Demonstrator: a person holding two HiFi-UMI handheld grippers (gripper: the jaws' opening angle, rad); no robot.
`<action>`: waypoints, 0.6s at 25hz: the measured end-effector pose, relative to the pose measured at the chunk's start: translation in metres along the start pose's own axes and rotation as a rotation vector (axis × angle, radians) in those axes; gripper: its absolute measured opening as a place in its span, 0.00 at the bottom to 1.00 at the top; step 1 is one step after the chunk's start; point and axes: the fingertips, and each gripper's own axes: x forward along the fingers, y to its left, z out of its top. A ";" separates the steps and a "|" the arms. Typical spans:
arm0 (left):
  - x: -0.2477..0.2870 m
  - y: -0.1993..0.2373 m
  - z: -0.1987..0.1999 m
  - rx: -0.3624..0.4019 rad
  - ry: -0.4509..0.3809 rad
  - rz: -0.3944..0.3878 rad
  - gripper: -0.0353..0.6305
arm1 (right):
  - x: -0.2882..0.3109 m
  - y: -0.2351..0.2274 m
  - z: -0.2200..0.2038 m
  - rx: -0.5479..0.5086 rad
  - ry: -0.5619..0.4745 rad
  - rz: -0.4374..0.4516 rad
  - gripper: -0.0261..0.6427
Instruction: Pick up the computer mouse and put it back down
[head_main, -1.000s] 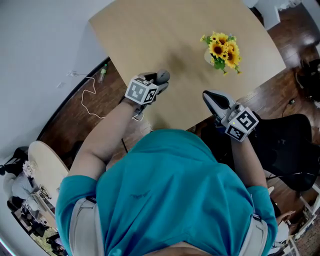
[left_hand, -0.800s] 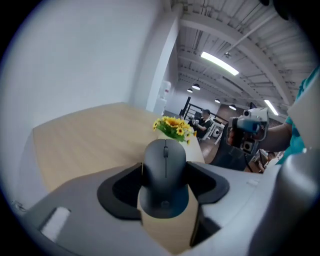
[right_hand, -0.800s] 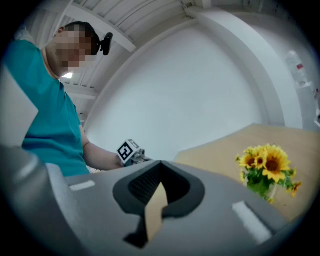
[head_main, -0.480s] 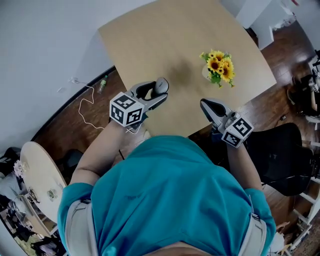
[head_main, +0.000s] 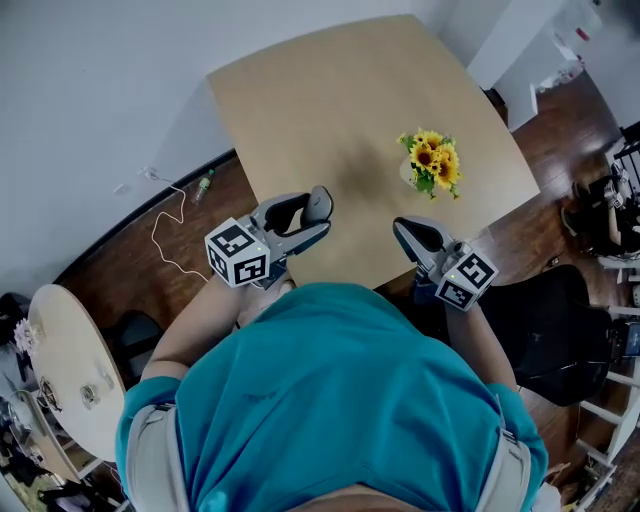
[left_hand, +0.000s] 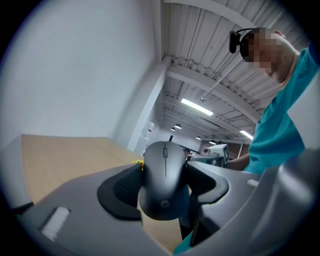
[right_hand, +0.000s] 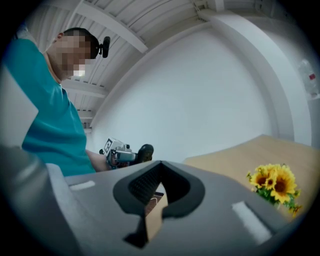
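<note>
Broad tabletop open to pass, sunflowers standing toward its right edge

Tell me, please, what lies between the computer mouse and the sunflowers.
Only bare tabletop separates the computer mouse from the sunflowers, as the head view shows.

**One Camera Above, Two on Tongs**

The head view looks steeply down onto the surface. Gripper views ride close behind the left tongs and right tongs, facing about level toward each other. All share the surface; head and right gripper views share the sunflowers.
</note>
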 end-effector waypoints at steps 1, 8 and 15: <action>-0.002 -0.002 0.001 -0.008 -0.011 -0.007 0.49 | 0.001 0.001 0.001 -0.002 -0.001 0.003 0.04; -0.009 -0.012 0.001 -0.048 -0.040 -0.032 0.49 | 0.002 0.006 0.005 -0.008 -0.004 0.014 0.04; -0.010 -0.013 0.004 -0.046 -0.061 -0.038 0.49 | 0.001 0.005 0.007 -0.011 -0.007 0.012 0.04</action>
